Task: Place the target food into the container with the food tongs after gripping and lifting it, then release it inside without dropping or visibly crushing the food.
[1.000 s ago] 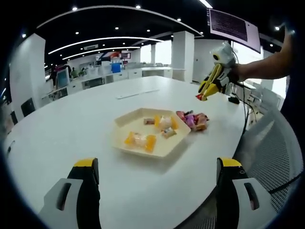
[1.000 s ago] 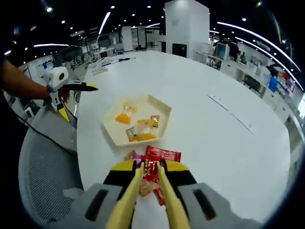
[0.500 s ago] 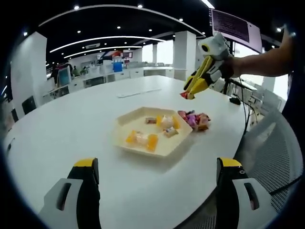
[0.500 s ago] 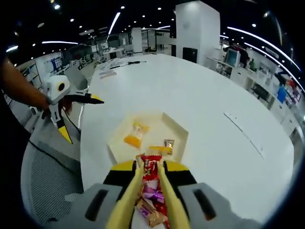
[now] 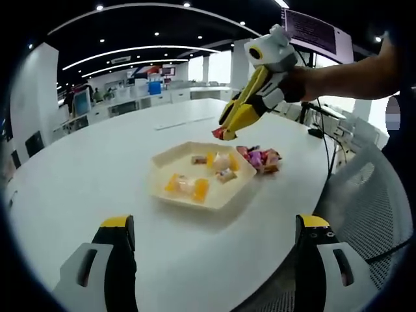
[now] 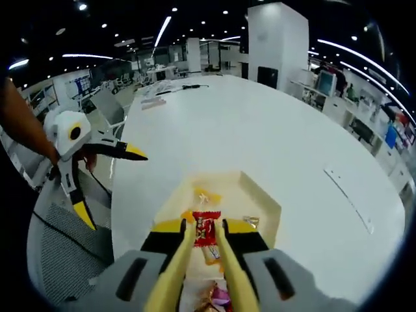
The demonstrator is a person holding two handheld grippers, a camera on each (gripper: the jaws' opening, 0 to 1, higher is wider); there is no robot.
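Right gripper [image 6: 204, 229] jaws nearly closed on the tongs [image 6: 195, 273], which pinch a red-wrapped candy [image 6: 206, 229] held in the air over the near edge of the cream hexagonal tray [image 5: 170, 195]. Left gripper [image 5: 214, 229] jaws wide apart, holding nothing, low over the white surface [image 5: 84, 175]. Loose candy pile [image 5: 261, 158] sits just beside the tray.

One cream hexagonal plastic tray [image 5: 170, 190] stands on one round white table [image 5: 78, 175]. In the left gripper view the tray holds about five wrapped sweets [image 5: 185, 186], mostly orange and yellow. One small heap of pink and red wrapped sweets [image 5: 260, 158], number not countable, lies just beside the tray, and one red-wrapped sweet [image 6: 205, 231] sits in one pair of yellow food tongs [image 6: 203, 250].
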